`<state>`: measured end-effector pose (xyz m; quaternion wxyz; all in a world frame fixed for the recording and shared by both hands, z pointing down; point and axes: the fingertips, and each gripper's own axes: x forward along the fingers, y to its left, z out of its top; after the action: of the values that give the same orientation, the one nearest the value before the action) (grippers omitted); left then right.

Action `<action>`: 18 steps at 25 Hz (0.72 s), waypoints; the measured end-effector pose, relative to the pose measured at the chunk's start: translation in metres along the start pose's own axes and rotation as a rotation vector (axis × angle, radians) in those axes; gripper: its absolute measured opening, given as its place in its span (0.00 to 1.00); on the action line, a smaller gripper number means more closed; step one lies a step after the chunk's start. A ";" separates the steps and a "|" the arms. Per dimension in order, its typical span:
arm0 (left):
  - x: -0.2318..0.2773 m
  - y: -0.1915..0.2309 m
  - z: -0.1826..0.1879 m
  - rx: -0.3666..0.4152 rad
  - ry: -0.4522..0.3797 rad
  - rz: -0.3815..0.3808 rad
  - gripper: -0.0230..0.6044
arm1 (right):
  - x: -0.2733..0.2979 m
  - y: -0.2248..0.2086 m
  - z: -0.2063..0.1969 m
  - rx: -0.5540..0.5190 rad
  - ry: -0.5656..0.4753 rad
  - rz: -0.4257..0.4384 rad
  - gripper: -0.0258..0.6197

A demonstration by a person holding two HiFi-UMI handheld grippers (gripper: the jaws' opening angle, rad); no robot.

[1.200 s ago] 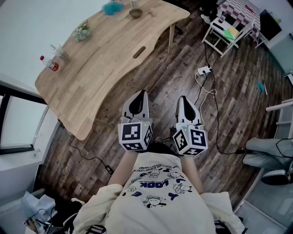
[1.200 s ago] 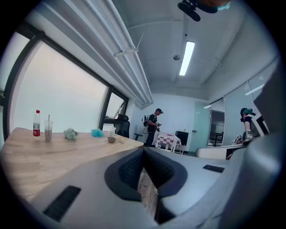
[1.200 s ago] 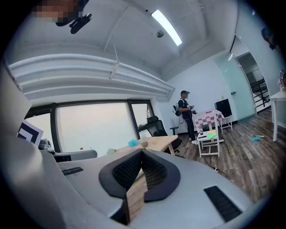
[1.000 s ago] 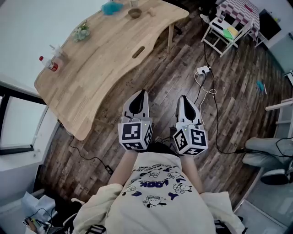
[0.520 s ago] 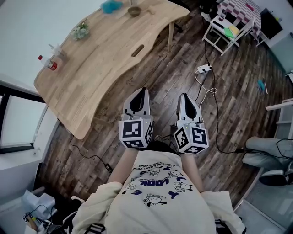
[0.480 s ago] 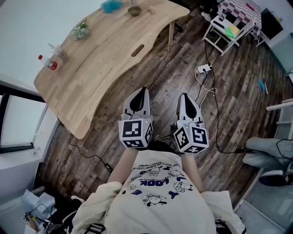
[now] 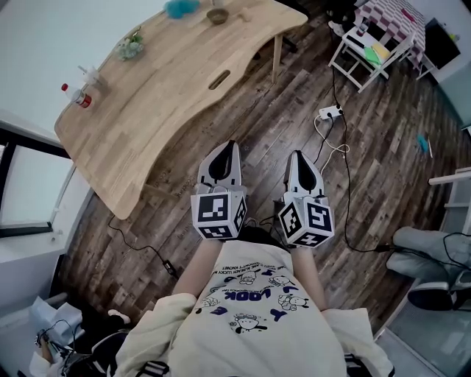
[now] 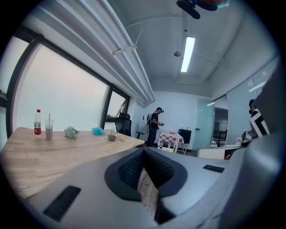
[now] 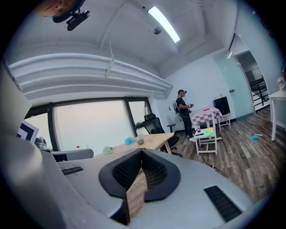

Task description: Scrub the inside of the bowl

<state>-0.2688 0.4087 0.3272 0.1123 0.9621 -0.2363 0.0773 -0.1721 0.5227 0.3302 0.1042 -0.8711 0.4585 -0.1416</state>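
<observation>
A small brown bowl [image 7: 217,15] stands at the far end of the wooden table [image 7: 162,96], beside a blue fluffy scrubber [image 7: 177,9]. The left gripper view also shows the bowl [image 8: 111,137] and scrubber [image 8: 98,131], small and far off. In the right gripper view the bowl [image 9: 140,142] is distant too. My left gripper [image 7: 229,145] and right gripper [image 7: 296,154] are held side by side in front of the person's chest, over the floor and well short of the table. Both are shut with nothing in them.
A red-capped bottle [image 7: 76,96], a clear cup [image 8: 49,128] and a greenish bundle [image 7: 130,46] sit on the table's left part. A power strip [image 7: 329,112] and cables lie on the wooden floor. A white rack [image 7: 366,51] and a chequered table [image 7: 397,18] stand far right. A person [image 8: 155,126] stands at the back.
The view has drifted slightly as the person moves toward the table. Both grippers keep the same side-by-side pose with jaws shut.
</observation>
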 end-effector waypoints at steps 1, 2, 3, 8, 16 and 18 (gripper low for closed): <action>0.000 -0.001 -0.001 -0.002 0.002 0.002 0.08 | 0.000 -0.001 -0.002 0.004 0.012 0.001 0.06; 0.000 -0.002 -0.002 -0.002 0.005 0.003 0.08 | 0.000 -0.002 -0.005 0.006 0.023 0.000 0.06; -0.001 -0.003 -0.003 -0.001 0.007 0.005 0.08 | 0.000 -0.002 -0.007 0.004 0.032 0.000 0.06; -0.001 -0.004 -0.009 0.002 0.027 0.006 0.08 | 0.002 -0.004 -0.012 0.001 0.050 -0.002 0.06; 0.024 0.007 -0.014 -0.014 0.053 0.000 0.08 | 0.027 -0.009 -0.012 0.015 0.054 -0.016 0.06; 0.037 0.013 -0.009 -0.016 0.049 -0.004 0.08 | 0.039 -0.011 -0.009 0.012 0.050 -0.025 0.06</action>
<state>-0.2434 0.3830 0.3458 0.1259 0.9594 -0.2323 0.0986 -0.1461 0.4959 0.3478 0.0960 -0.8725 0.4490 -0.1673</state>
